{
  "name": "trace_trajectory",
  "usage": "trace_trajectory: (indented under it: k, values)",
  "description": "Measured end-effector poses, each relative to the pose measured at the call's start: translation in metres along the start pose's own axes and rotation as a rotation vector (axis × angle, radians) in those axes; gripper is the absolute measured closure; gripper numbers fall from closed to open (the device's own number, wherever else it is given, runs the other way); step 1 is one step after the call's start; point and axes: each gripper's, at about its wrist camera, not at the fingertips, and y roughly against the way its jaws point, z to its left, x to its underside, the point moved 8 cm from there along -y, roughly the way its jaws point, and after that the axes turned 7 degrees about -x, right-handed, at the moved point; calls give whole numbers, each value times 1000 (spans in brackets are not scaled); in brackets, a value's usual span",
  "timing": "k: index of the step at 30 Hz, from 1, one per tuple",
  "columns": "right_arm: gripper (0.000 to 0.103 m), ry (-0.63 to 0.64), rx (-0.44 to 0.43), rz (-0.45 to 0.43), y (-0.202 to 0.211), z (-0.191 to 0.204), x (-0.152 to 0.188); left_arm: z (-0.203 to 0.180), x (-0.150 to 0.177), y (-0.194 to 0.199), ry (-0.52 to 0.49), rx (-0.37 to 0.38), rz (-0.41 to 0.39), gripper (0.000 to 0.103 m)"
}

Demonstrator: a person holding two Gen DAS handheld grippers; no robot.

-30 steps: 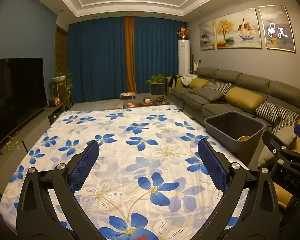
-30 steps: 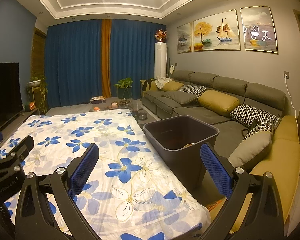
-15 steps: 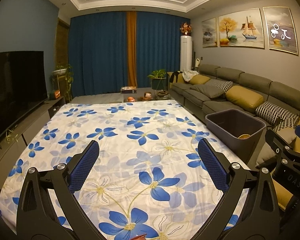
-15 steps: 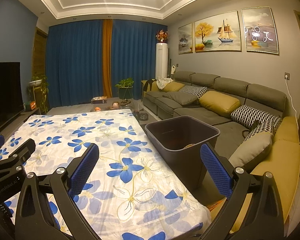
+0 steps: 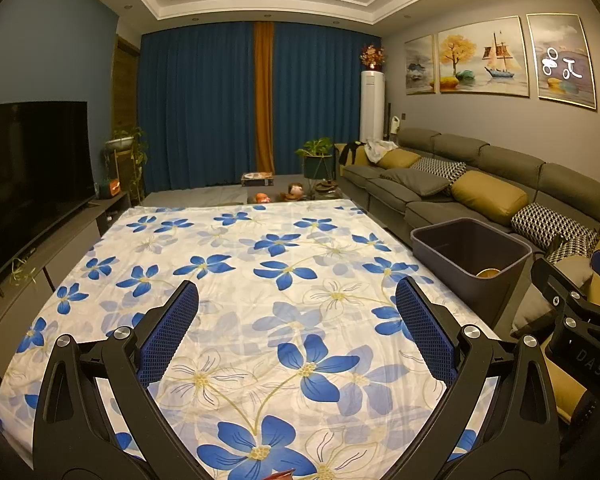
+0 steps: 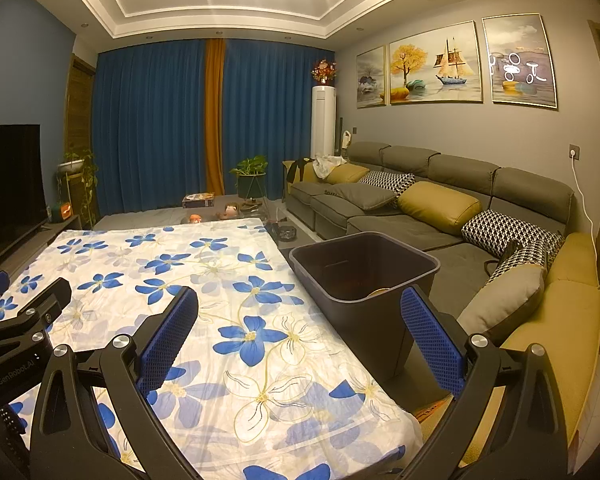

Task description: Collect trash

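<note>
A dark grey trash bin [image 5: 440, 236] stands on the floor between the table's right edge and the sofa, and shows closer in the right wrist view [image 6: 312, 256]. A yellowish item [image 5: 489, 272] lies at its bottom [image 6: 380, 291]. My left gripper [image 5: 296, 292] hovers open over the flowered tablecloth [image 5: 236, 240] with nothing between its blue pads. My right gripper [image 6: 299, 298] is open and empty too, above the table's right side beside the bin. A small red scrap [image 5: 281, 475] peeks in at the bottom edge of the left wrist view.
A long grey sofa [image 6: 440, 208] with cushions runs along the right wall. A TV [image 5: 28, 176] on a low cabinet lines the left side. Potted plants [image 6: 252, 176] and small items on the floor sit beyond the table's far end, before blue curtains.
The left wrist view has shifted slightly, with the ceiling lights sliding up out of frame. The right gripper has barely moved. Both stay open and empty.
</note>
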Motion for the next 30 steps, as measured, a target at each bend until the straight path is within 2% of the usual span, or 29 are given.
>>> trace_trajectory:
  k: [6,12,17,26,30]
  values:
    - [5,0,0,0,0,1,0,-1,0,0,1,5,0,6]
    - [5,0,0,1,0,1,0,-1,-1,2,18,43,-5,6]
    - [5,0,-1,0,0,1,0,3,-4,5,3,-3,-36,11]
    - [5,2,-1,-6,2,1,-1,5,-6,7,6,-1,-36,11]
    - [5,5,-4,-9,3,1,-2,7,-6,5,2,-9,-25,6]
